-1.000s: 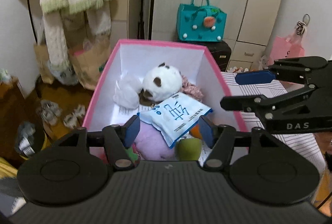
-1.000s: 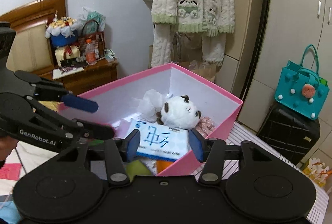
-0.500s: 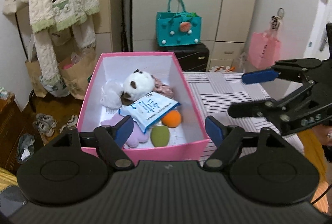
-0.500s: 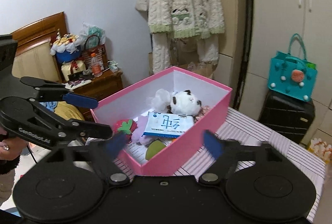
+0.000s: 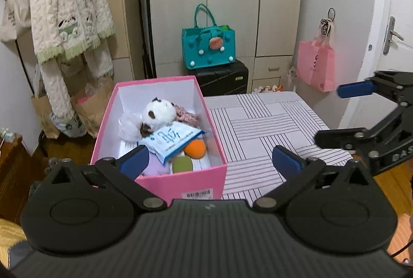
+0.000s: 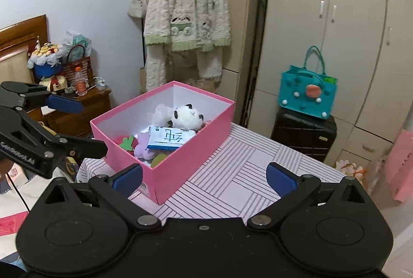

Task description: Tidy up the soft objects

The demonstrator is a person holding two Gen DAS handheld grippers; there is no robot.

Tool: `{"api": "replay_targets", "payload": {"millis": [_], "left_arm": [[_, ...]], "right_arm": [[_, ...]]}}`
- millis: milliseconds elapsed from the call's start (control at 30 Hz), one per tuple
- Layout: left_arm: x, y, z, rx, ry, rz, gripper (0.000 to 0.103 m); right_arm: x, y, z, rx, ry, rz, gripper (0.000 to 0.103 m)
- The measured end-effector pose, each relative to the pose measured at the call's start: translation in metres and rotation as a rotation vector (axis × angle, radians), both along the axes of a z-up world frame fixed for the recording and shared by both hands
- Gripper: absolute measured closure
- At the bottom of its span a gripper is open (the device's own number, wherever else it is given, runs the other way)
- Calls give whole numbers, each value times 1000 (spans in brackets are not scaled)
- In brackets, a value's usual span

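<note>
I find both tools, left tool [image 5: 210, 162] and right tool [image 6: 204, 176], opening wide, nothing between them. Soft toys lie in the pink box [image 5: 180, 185] on the bench [image 5: 271, 128]. I advise retreating clear without nudging it.

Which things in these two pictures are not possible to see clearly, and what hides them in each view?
- Left wrist view: purple plush, partly behind the left gripper's finger and under the tissue pack.
- Left wrist view: right gripper, cut off by the right edge.
- Right wrist view: green toy, mostly behind the pink box wall.
- Both views: box barcode label, too small to read.
</note>
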State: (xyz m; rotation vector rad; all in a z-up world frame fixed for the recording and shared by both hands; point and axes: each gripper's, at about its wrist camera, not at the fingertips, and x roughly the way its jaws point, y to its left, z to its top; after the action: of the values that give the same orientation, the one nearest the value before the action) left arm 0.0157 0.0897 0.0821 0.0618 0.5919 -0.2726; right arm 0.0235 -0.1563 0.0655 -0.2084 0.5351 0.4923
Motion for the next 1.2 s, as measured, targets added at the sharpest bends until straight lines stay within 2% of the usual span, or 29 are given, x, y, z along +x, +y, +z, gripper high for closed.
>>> {"api": "replay_targets", "payload": {"millis": [167, 300, 500, 633, 933, 1200], "left_arm": [[-9, -9, -3, 63, 34, 74, 0], [-10, -17, -12, 93, 83, 79, 0], [-17, -24, -25, 73, 71, 111, 0], [-18, -24, -33, 47, 85, 133, 0], [-16, -27, -52, 41, 88, 178, 0], [-20, -36, -60, 68, 43, 173, 0]], "right_arm": [[-18, -19, 3, 40, -46, -99, 0], [-27, -26, -3, 16, -28, -166, 0], [-39, -25, -16, -45, -22, -241, 0], [-48, -32, -22, -2, -8, -253, 0], [-64, -31, -39, 16, -74, -327, 0], [-67, -30, -51, 42, -67, -352, 0]]}}
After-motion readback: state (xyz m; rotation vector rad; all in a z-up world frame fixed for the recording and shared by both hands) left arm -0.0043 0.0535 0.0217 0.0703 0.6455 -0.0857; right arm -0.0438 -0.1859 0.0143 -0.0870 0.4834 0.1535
